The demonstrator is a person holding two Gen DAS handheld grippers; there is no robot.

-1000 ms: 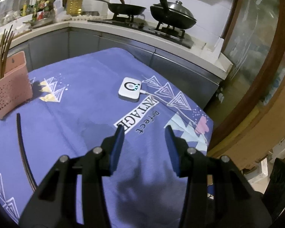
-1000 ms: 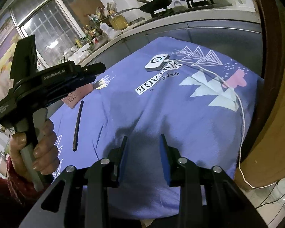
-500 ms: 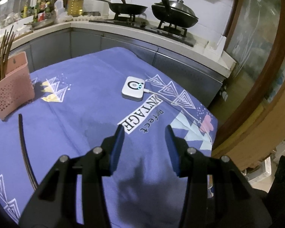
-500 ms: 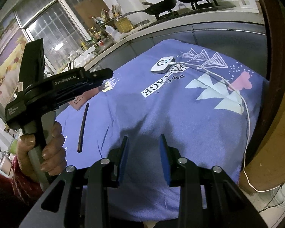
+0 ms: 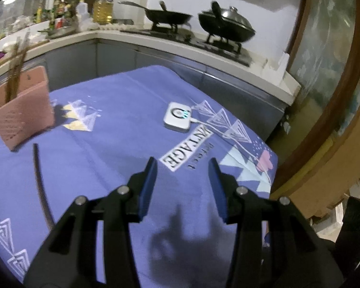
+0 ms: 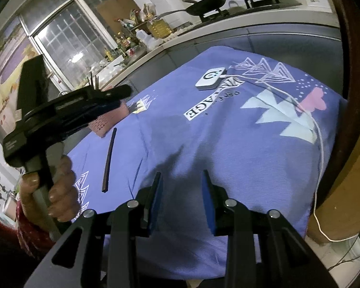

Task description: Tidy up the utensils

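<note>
Left wrist view: one left hand-held gripper (image 5: pixel 181 170) hovers with jaws parted, grasping nothing, over the desk (image 5: pixel 122 110) draped in a purple printed cloth. One dark chopstick (image 5: pixel 39 180), long, thin and slightly bowed in this lens, lies flat on the cloth just in front of one pink perforated holder (image 5: pixel 24 110), apart from it; several brown sticks stand upright in the holder. One white device (image 5: pixel 177 118) with a cable lies mid-cloth. Right wrist view: one right hand-held gripper (image 6: pixel 181 180), jaws likewise parted and empty; a hand (image 6: pixel 52 192) grips the left tool's handle.
</note>
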